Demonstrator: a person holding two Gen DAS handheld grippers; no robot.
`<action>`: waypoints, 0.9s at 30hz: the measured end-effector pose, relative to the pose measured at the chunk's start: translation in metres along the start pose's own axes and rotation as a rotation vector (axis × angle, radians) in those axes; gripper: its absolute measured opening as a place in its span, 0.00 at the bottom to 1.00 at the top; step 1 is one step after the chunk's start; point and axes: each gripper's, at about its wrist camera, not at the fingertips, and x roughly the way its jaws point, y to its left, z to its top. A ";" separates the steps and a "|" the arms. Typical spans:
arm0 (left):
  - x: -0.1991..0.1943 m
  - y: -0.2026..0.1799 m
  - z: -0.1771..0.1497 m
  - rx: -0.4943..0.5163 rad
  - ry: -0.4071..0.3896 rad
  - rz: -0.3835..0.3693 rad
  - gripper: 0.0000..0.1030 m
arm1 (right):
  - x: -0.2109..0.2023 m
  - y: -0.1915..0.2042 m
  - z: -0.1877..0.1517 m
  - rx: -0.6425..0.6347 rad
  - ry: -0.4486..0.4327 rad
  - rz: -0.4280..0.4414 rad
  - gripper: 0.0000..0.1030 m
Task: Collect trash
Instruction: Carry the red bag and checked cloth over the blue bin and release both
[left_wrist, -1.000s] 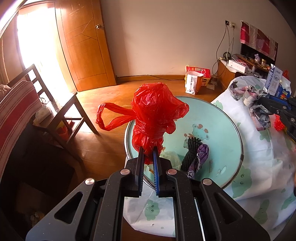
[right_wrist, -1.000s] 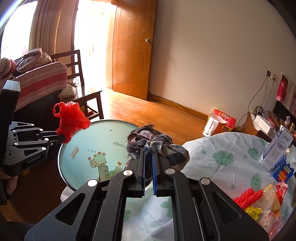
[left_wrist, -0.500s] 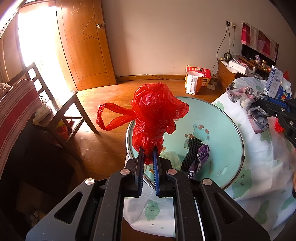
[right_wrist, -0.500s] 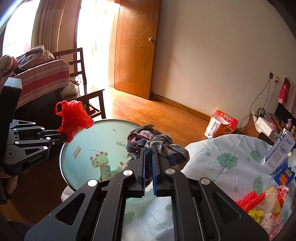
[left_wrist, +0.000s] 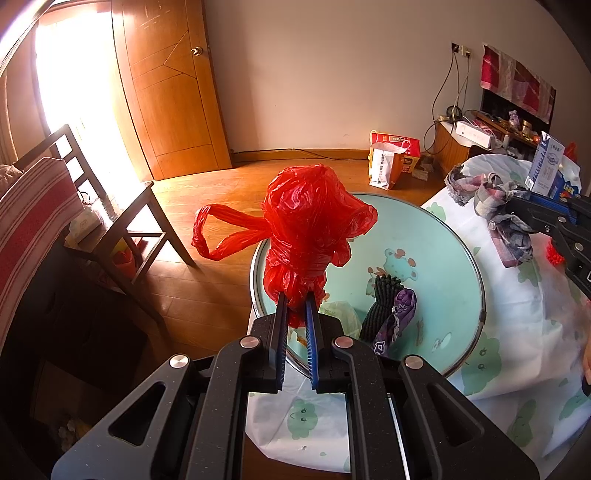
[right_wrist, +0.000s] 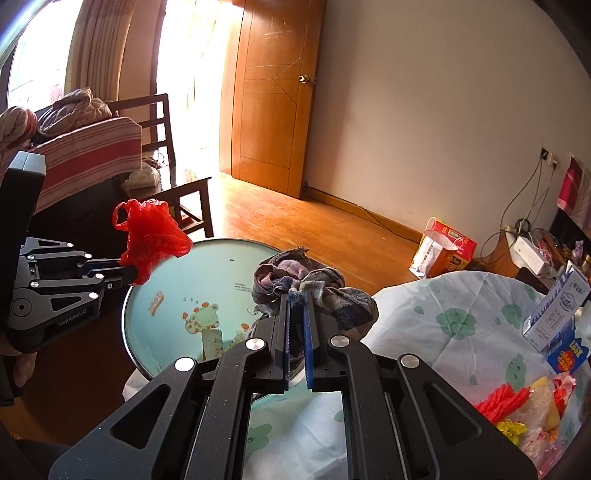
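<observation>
While clamped: bag (left_wrist: 310, 229), rag (right_wrist: 314, 291).

Left gripper (right_wrist: 136, 271) body: "GenRobot.AI"
Blue packet (right_wrist: 567, 355) beside the milk carton (right_wrist: 557, 310): "Look"

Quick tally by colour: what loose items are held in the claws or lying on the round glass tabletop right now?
Red: 1, plastic bag in the left claw
Grey plaid: 1, rag in the right claw
Black: 1, knit bundle on the glass
Purple: 1, cloth beside it
Pale: 1, wrapper
Total: 5
</observation>
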 end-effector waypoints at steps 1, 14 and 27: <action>0.000 0.000 0.000 0.001 0.000 0.000 0.08 | 0.000 0.000 0.000 0.000 0.000 0.000 0.07; -0.002 -0.004 0.000 0.001 -0.009 -0.017 0.12 | 0.007 0.009 0.001 -0.011 0.013 0.019 0.07; -0.007 -0.013 -0.001 -0.005 -0.056 -0.009 0.77 | 0.009 0.004 -0.005 0.038 0.023 0.012 0.50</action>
